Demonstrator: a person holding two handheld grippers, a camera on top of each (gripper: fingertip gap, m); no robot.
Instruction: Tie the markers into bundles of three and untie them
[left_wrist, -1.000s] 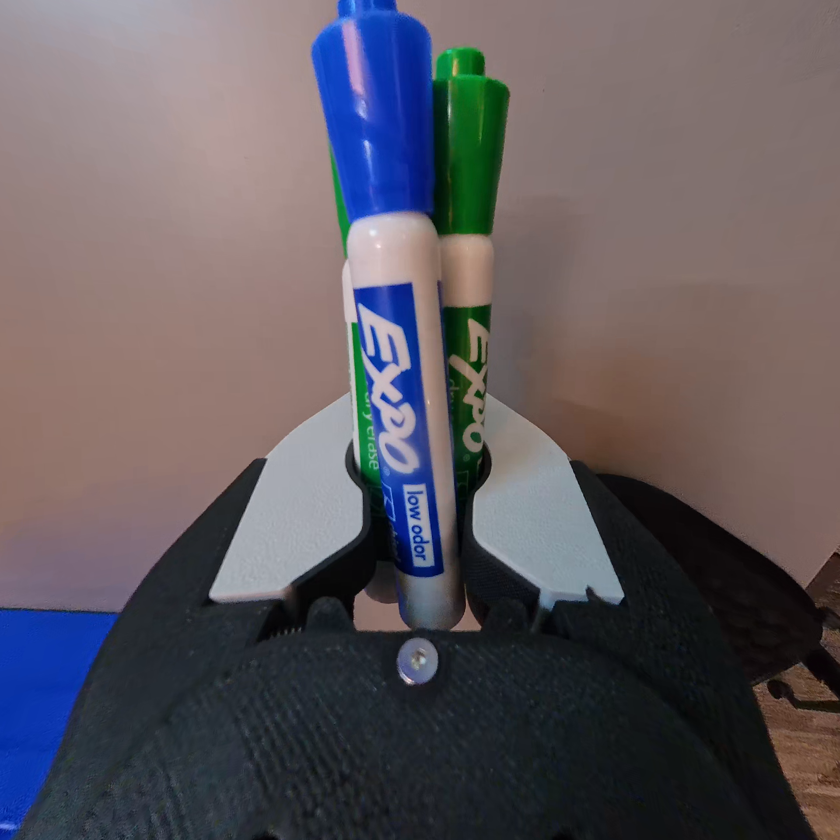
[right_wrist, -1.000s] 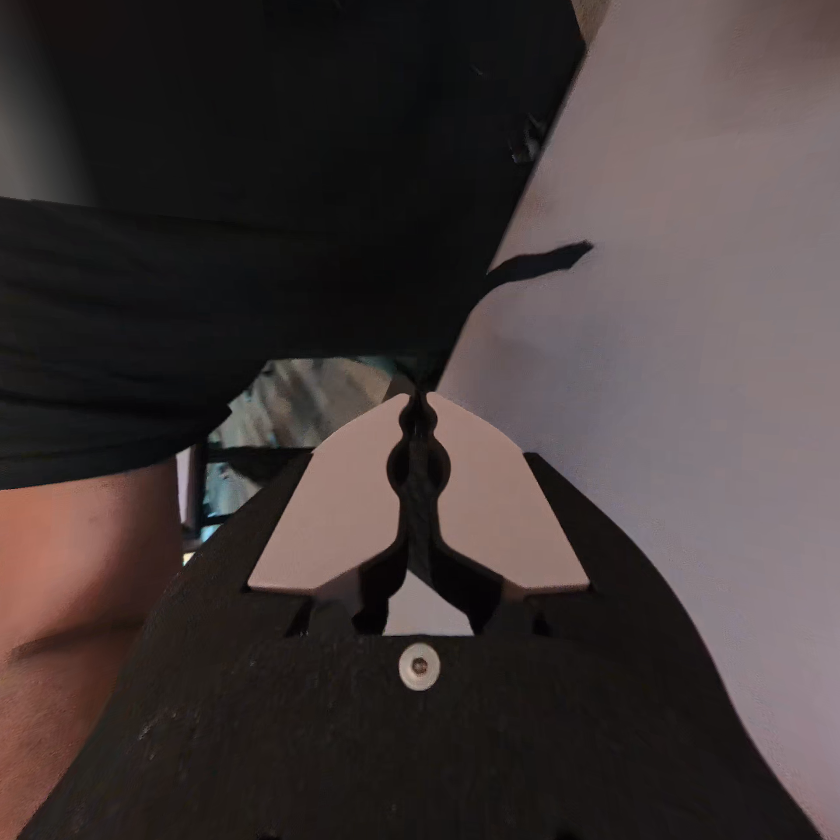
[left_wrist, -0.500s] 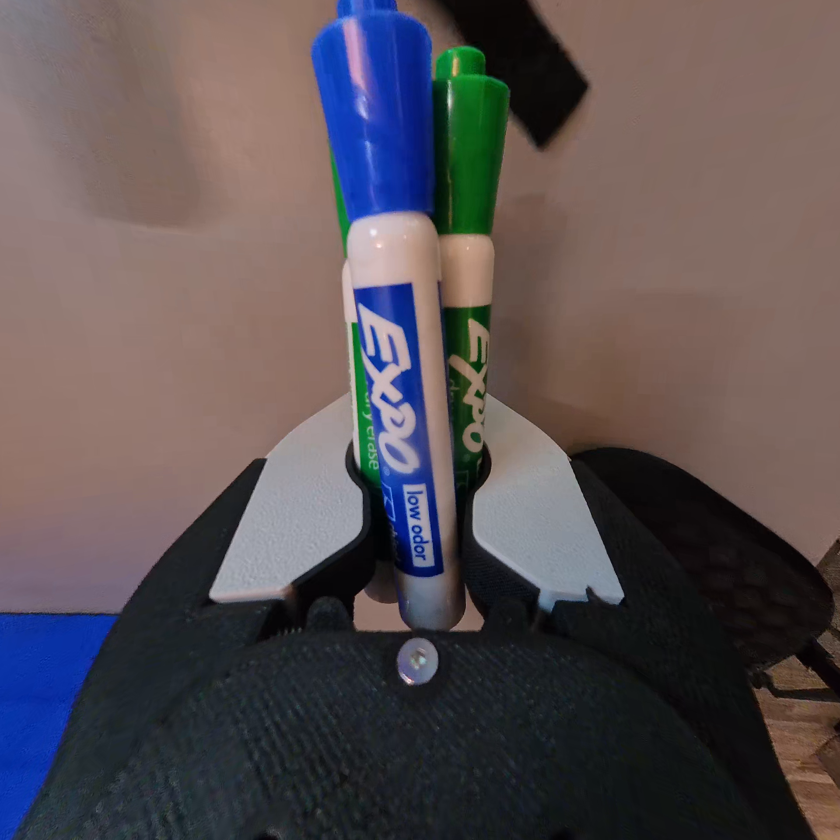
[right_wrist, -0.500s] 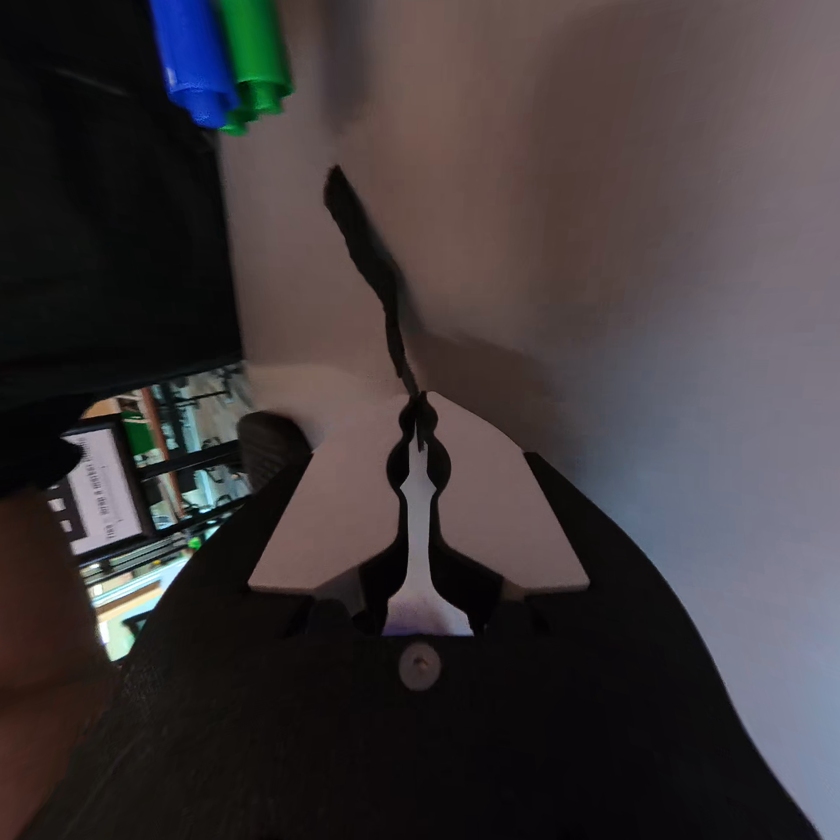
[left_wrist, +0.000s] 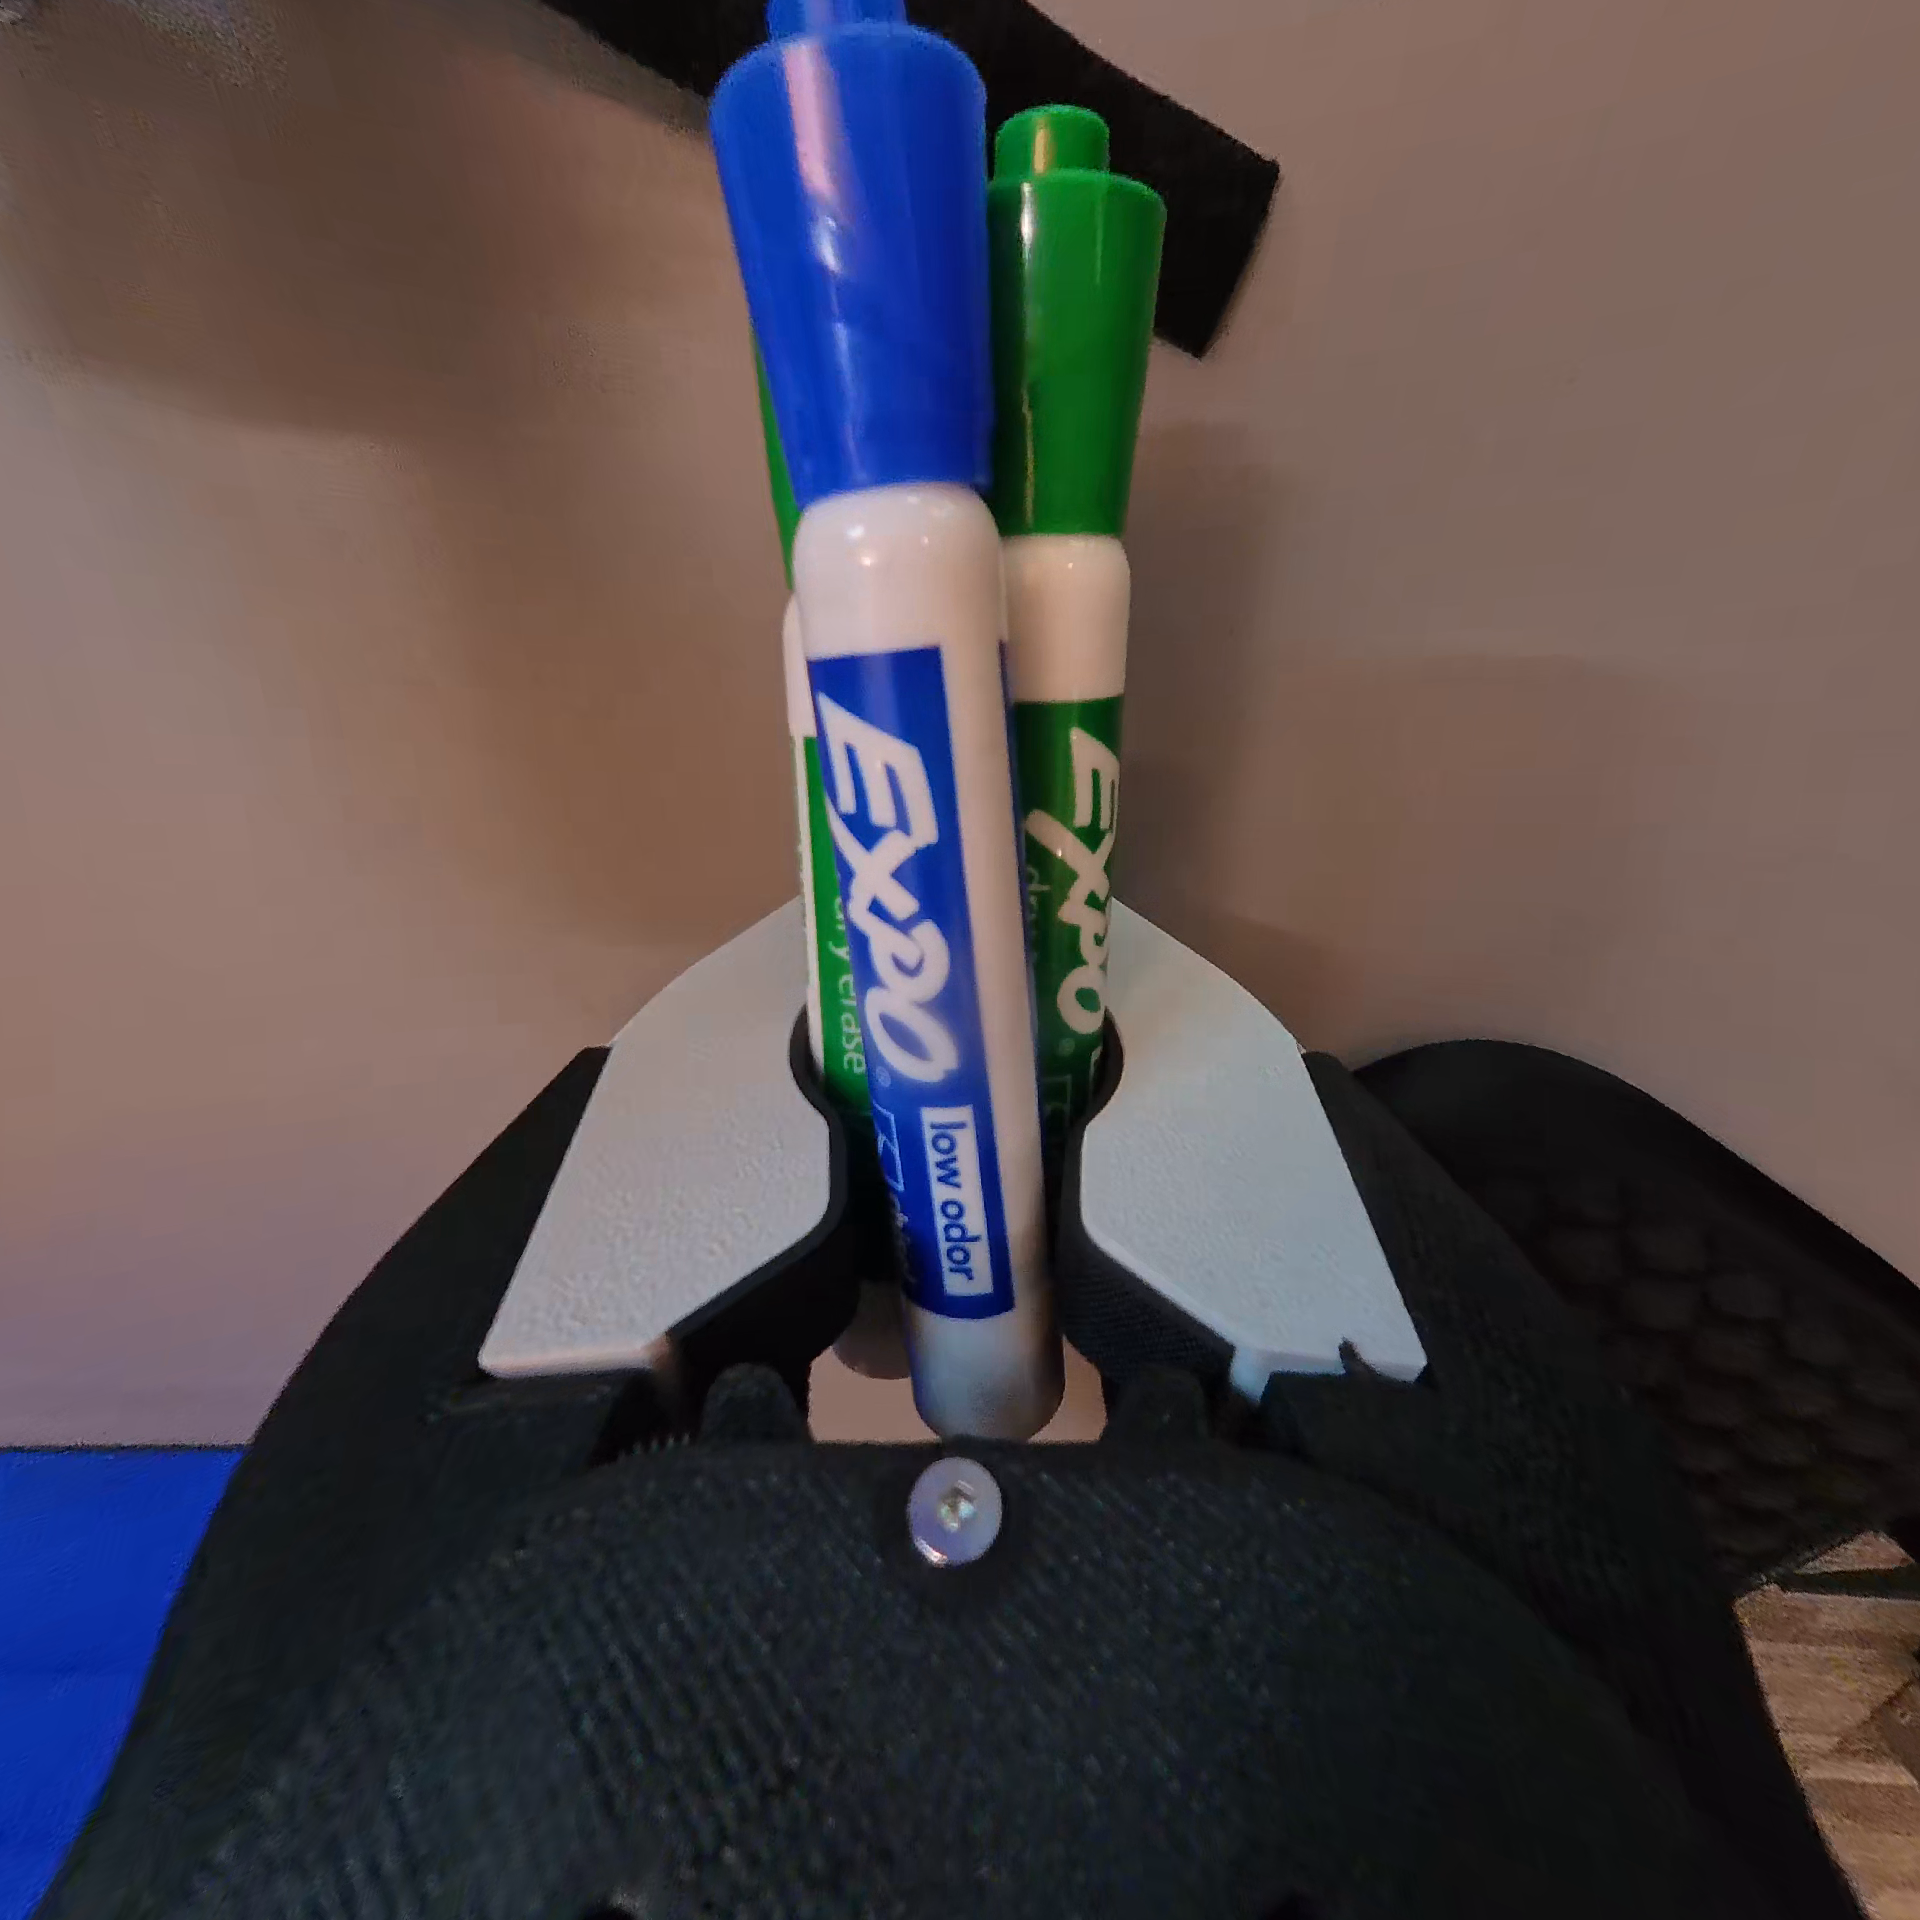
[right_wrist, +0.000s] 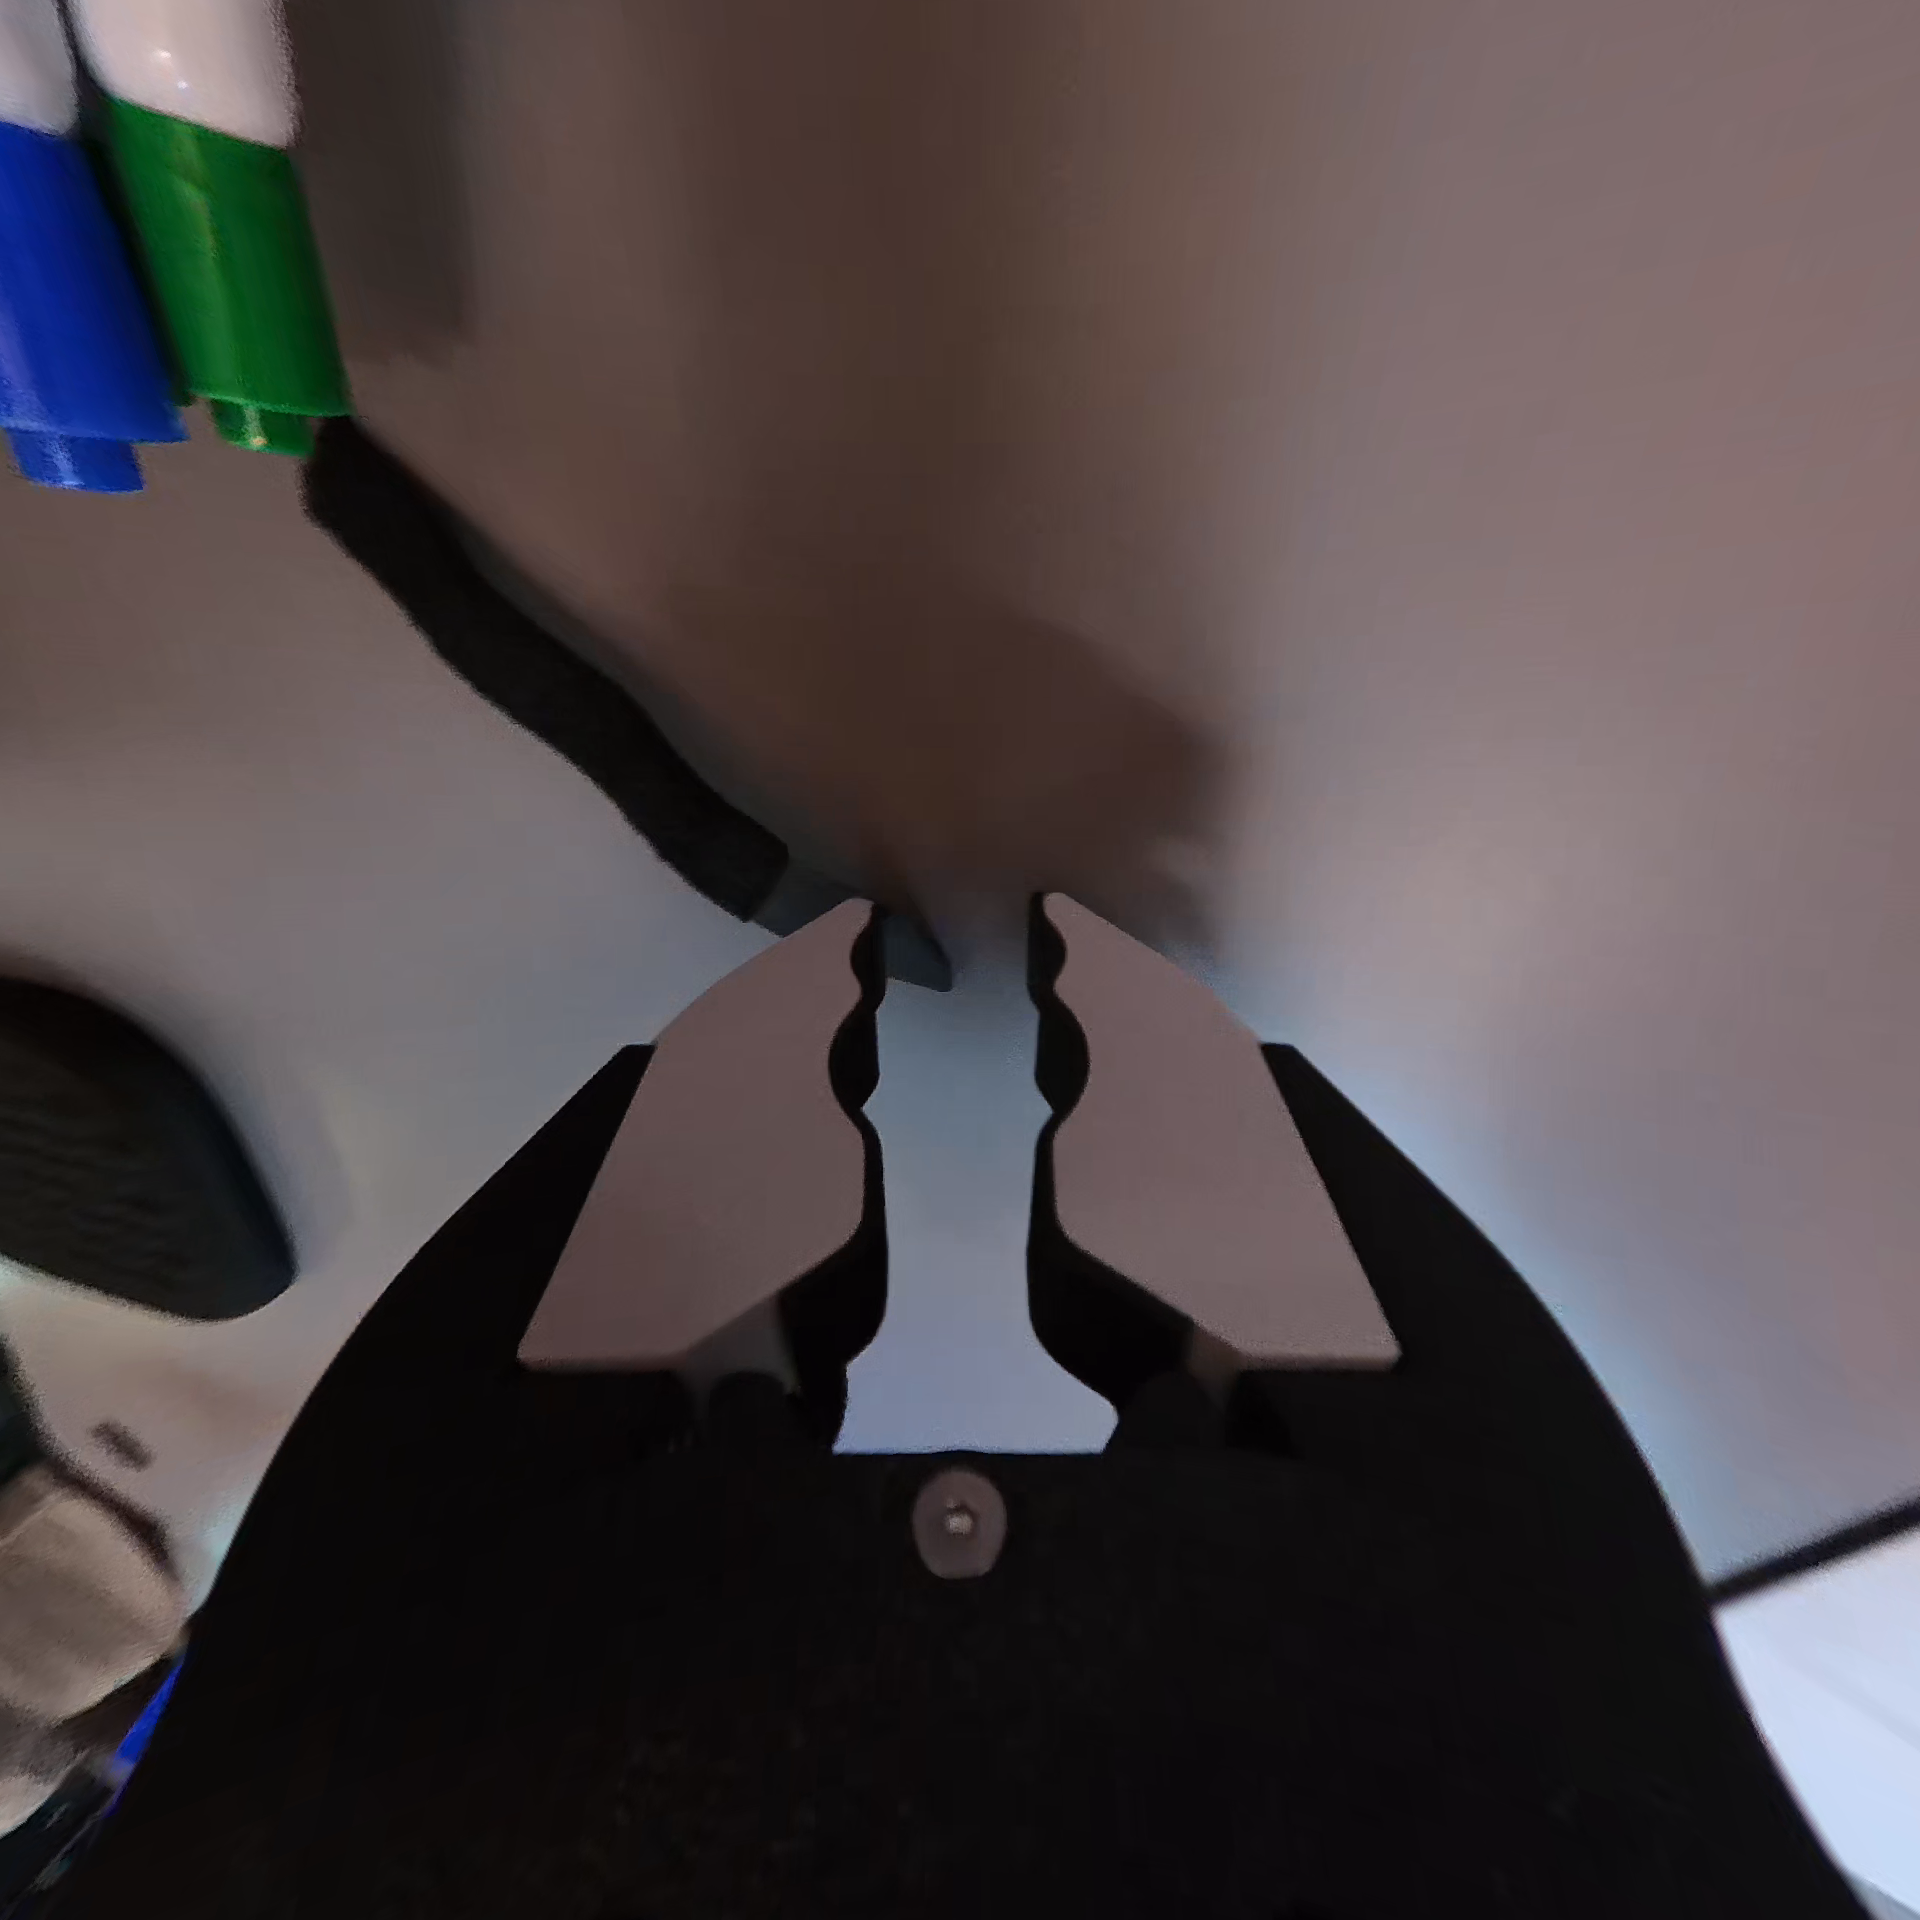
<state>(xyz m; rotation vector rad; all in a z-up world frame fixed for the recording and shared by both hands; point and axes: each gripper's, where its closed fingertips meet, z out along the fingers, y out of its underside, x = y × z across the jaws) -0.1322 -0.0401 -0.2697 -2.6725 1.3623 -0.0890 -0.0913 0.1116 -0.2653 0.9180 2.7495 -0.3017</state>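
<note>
My left gripper is shut on three markers held side by side: a blue one in front, a green one to its right, and a second green one mostly hidden behind on the left. A black strap lies on the white surface beyond the caps. In the right wrist view the strap runs from the green cap and blue cap down to my right gripper. That gripper is open, and the strap's end rests against its left fingertip.
The white tabletop fills both views. The right gripper's black body sits low right of the markers. The left gripper's black body shows at the left. A blue patch lies at the lower left and wood flooring at the lower right. My right fingertips sit around 15 cm from my left ones. My right gripper's tips are some 7 cm from the strap.
My right gripper, shut on the strap before, has opened and let it go. It swung round toward the markers, and the strap came into the left wrist view behind the caps. The left gripper held still.
</note>
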